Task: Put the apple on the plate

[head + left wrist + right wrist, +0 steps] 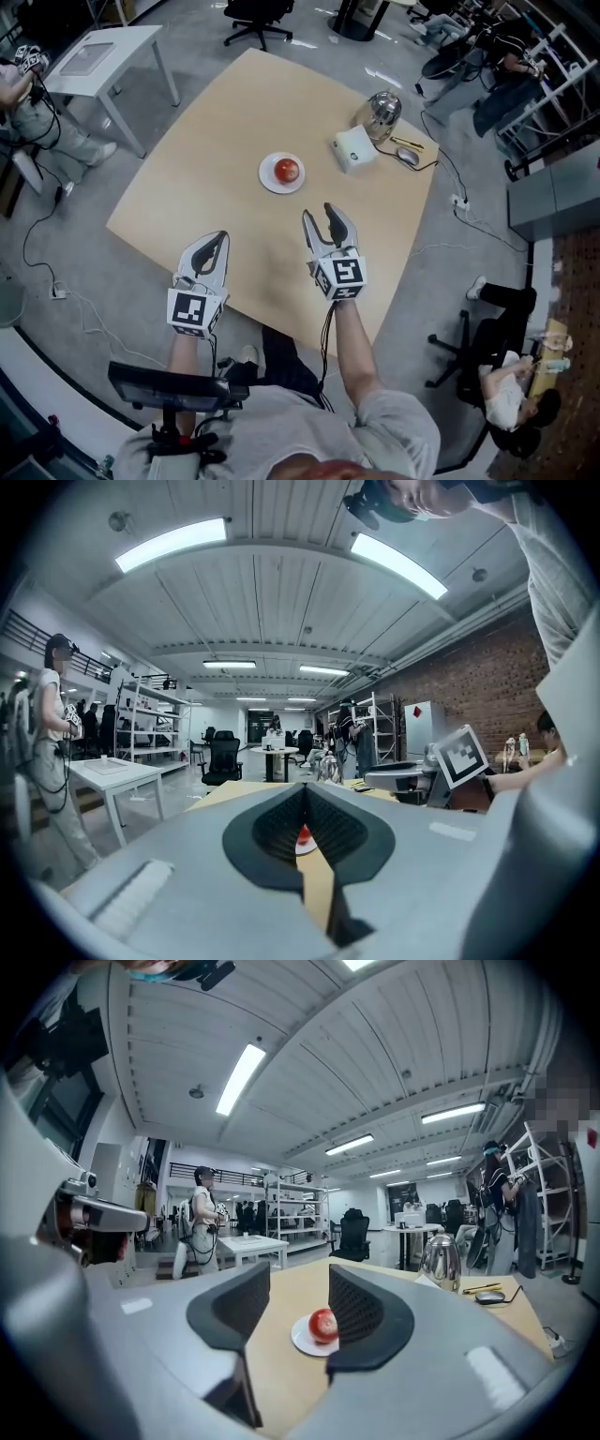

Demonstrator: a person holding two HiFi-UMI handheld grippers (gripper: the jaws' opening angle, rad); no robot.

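A red apple (287, 170) rests on a small white plate (266, 179) near the middle of the light wooden table (197, 178). Both grippers hover near the table's front edge, well short of the plate. My left gripper (217, 236) has its jaws together with nothing in them; in the left gripper view only a sliver of the apple (305, 834) shows through the slit below the tips. My right gripper (319, 214) is open and empty. In the right gripper view the apple (323, 1325) and plate (302, 1339) show far off between its jaws, partly behind the right pad.
A steel kettle (382, 108), a white box (354, 148), a mouse (407, 156) and a pen sit at the table's far right. A white side table (103, 52) stands at the far left. Office chairs, cables and people surround the table.
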